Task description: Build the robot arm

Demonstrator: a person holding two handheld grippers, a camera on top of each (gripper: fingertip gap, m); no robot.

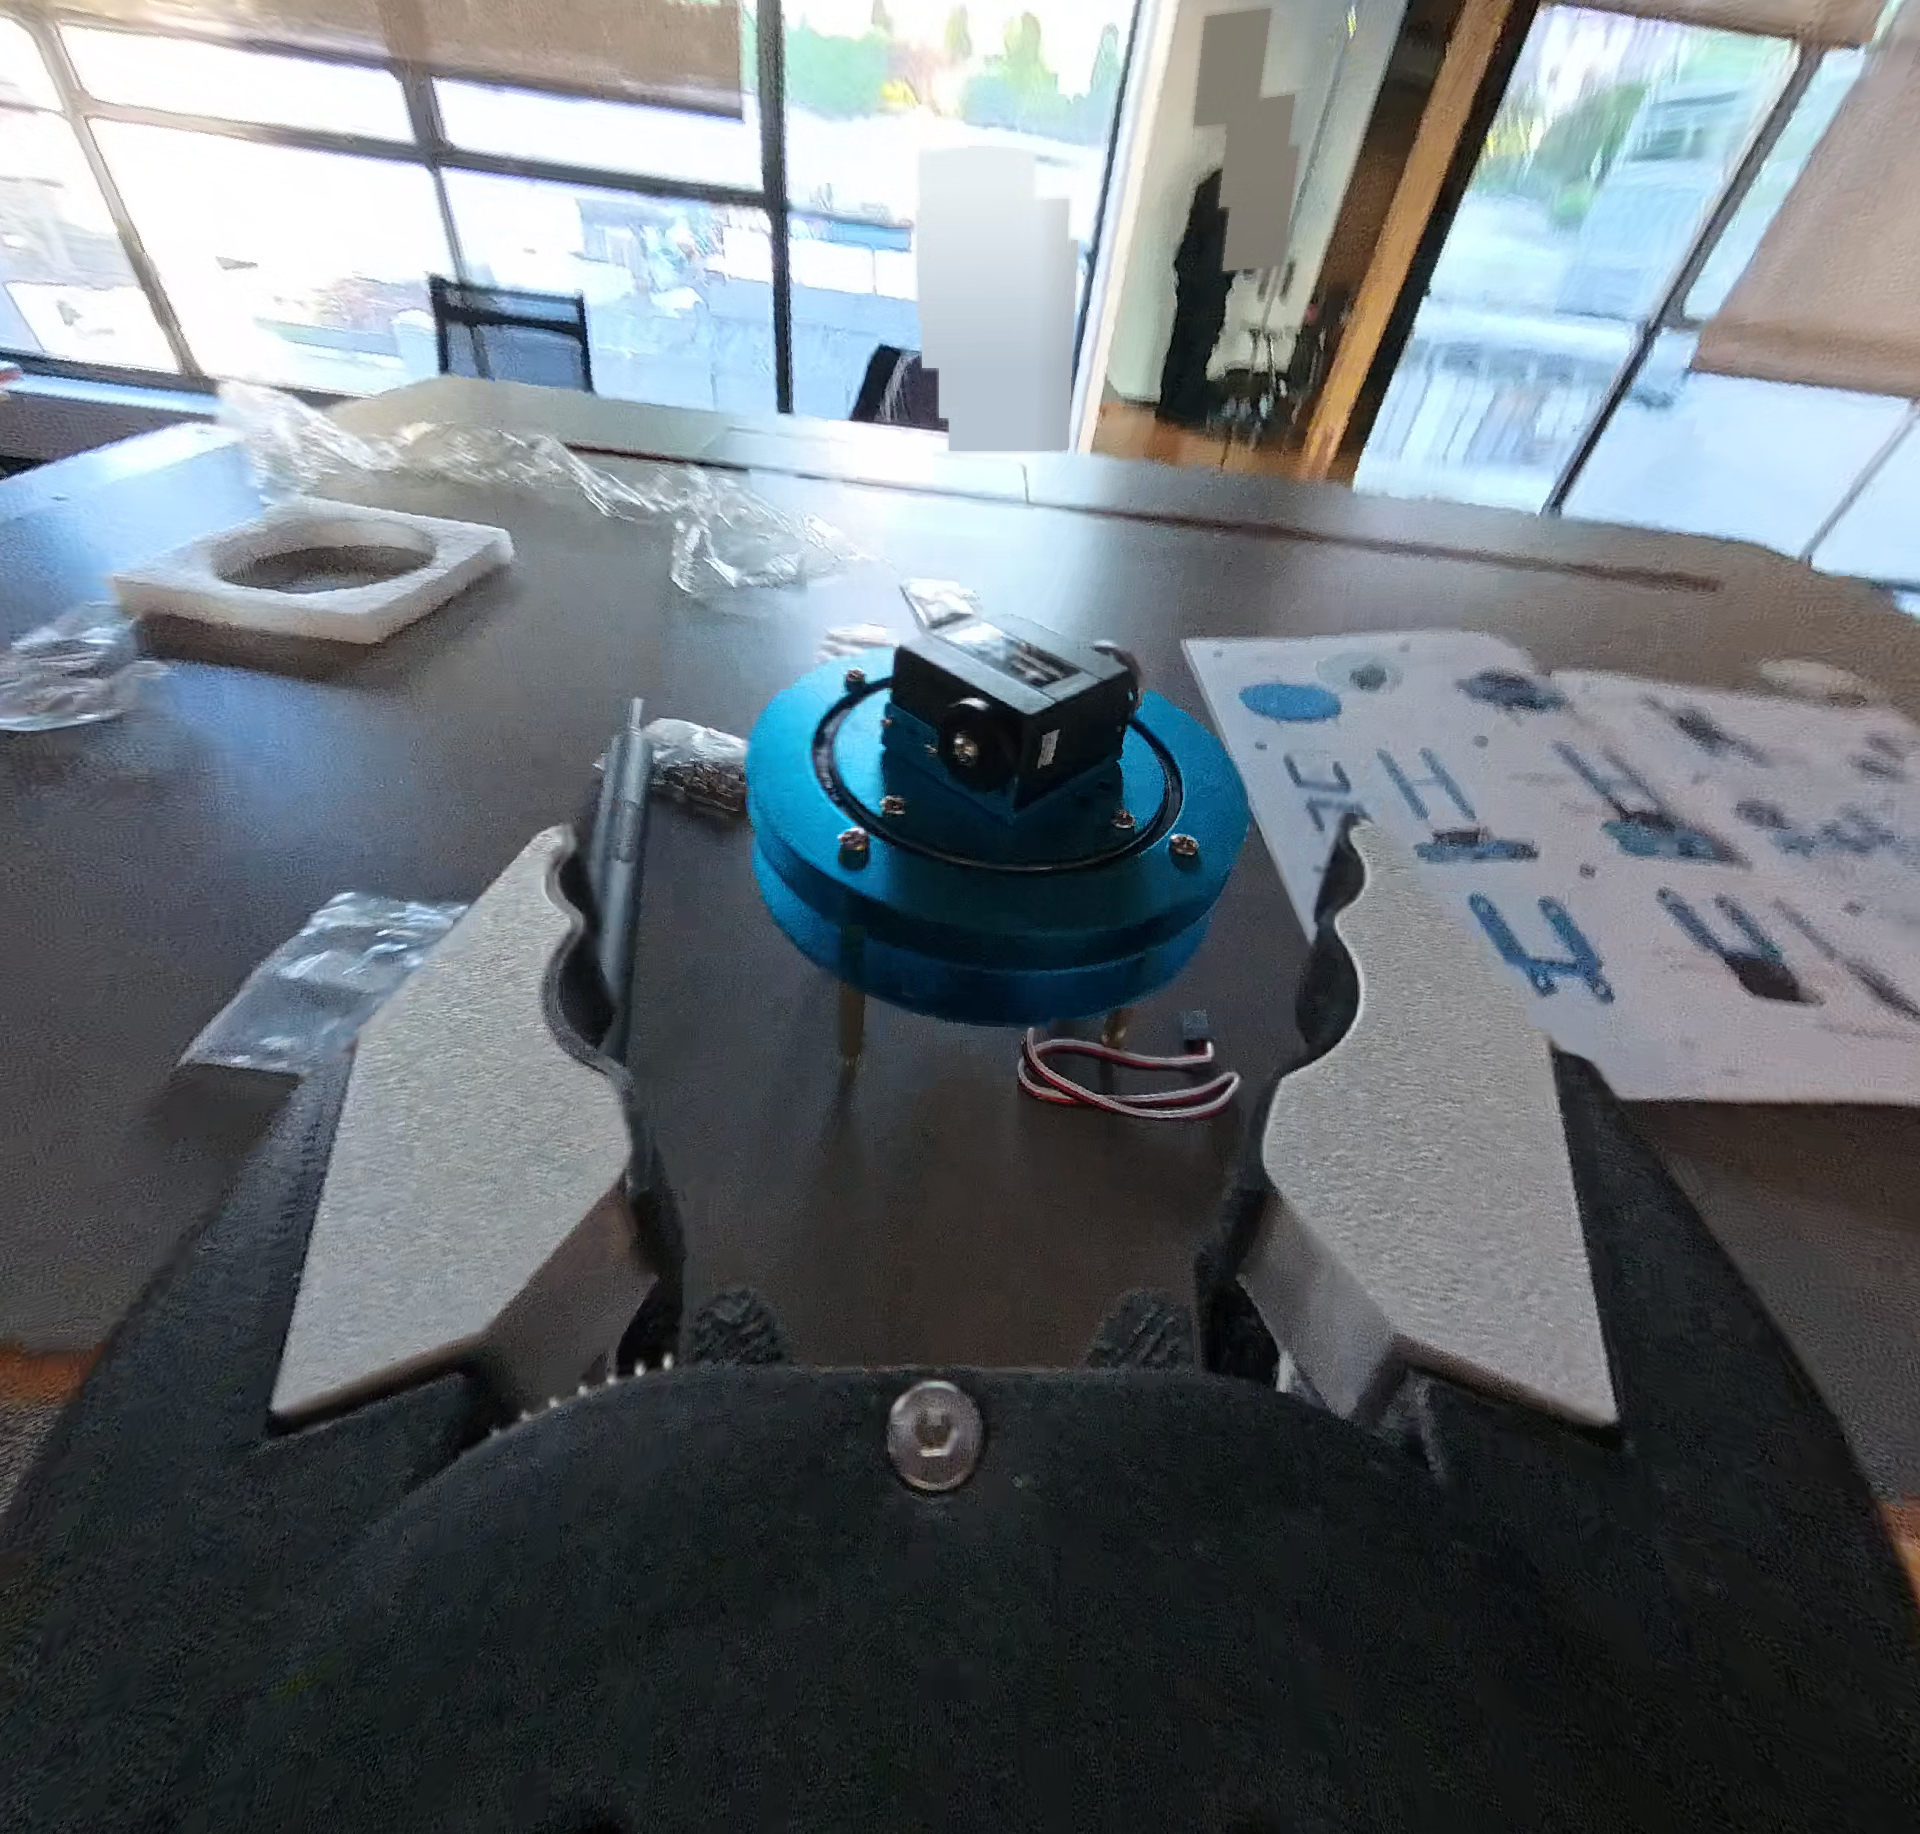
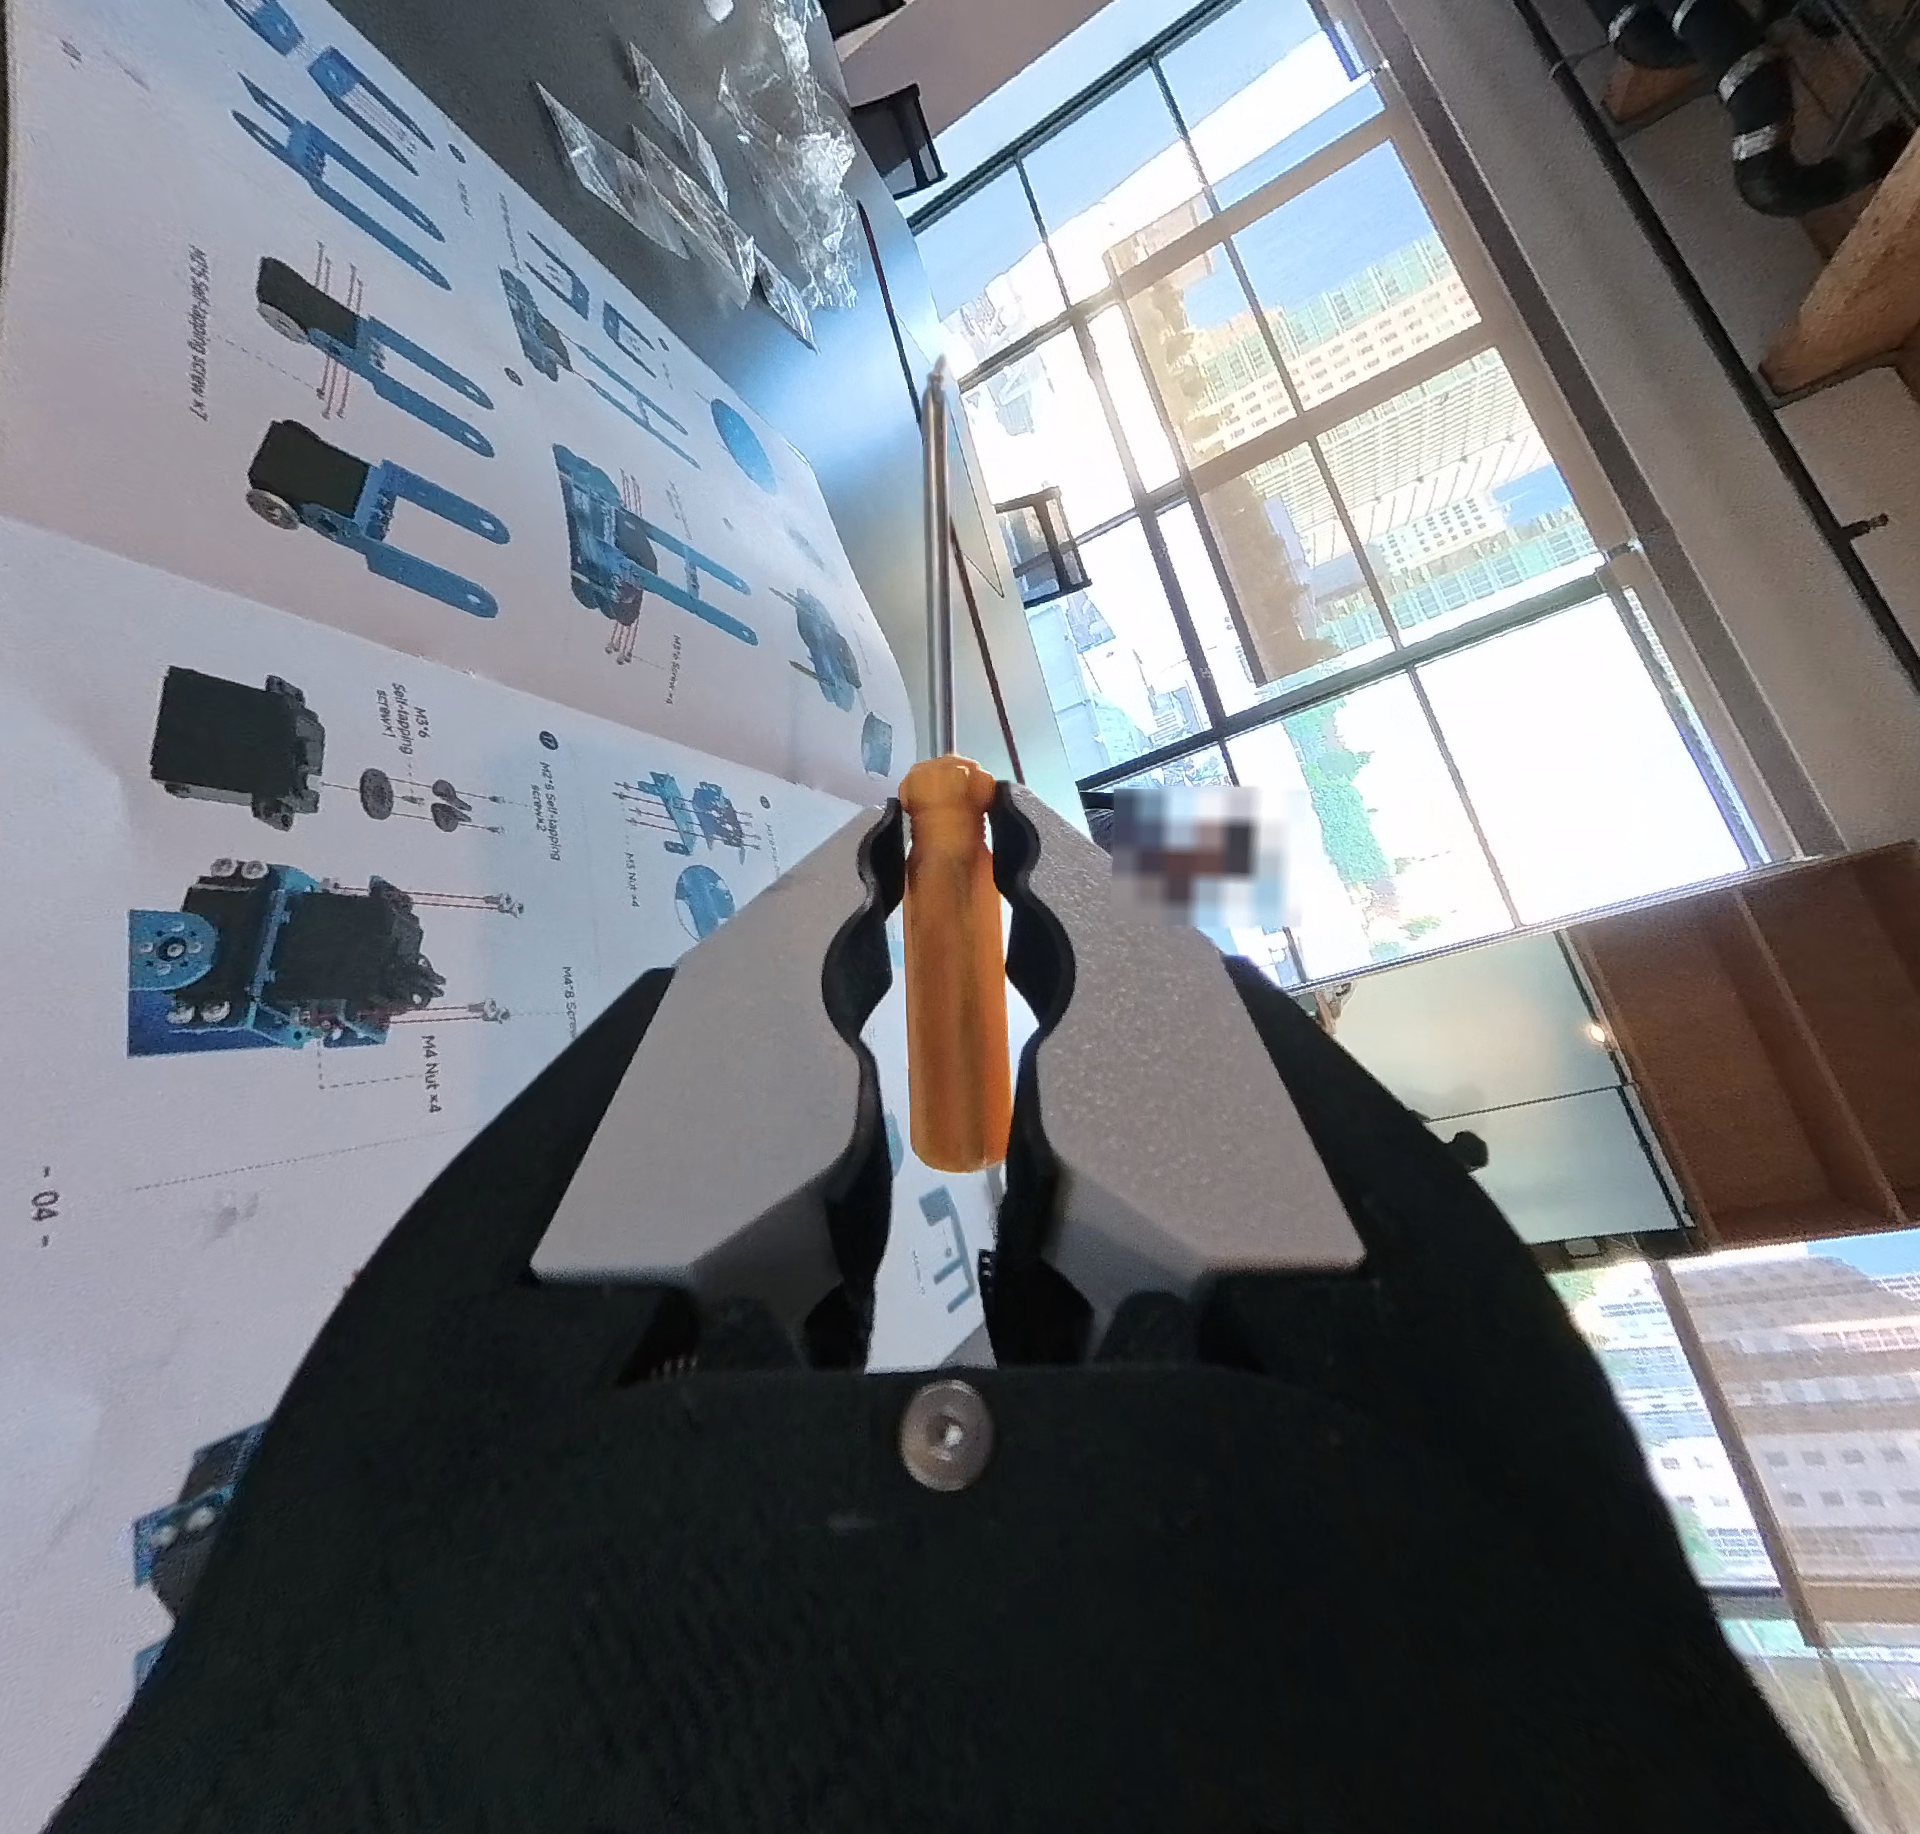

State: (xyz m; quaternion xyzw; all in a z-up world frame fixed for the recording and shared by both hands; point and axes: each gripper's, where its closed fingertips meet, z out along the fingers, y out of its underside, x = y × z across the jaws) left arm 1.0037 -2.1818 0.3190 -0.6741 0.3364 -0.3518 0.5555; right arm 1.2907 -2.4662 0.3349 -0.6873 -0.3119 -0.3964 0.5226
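Left wrist view: left gripper [image 1: 961, 839], jaws spread wide, empty, facing round blue metal turntable base [image 1: 995, 854] carrying black servo [image 1: 1003, 709]; grey pen-like tool [image 1: 615, 859] by left finger. Printed sheet [image 1: 1621, 849] blurred.

Right wrist view: right gripper [image 2: 951, 808] clamped on orange-handled screwdriver [image 2: 954, 974], shaft pointing forward. Printed instruction sheet [image 2: 343, 579] beneath, cut off at frame edge.

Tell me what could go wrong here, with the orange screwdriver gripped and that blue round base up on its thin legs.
The right gripper pinches only the orange-handled screwdriver by its smooth handle, so it might twist or slip under load. The round blue metal base stands on thin brass legs, and the open left gripper could tip it. The looped servo wire beneath may snag.
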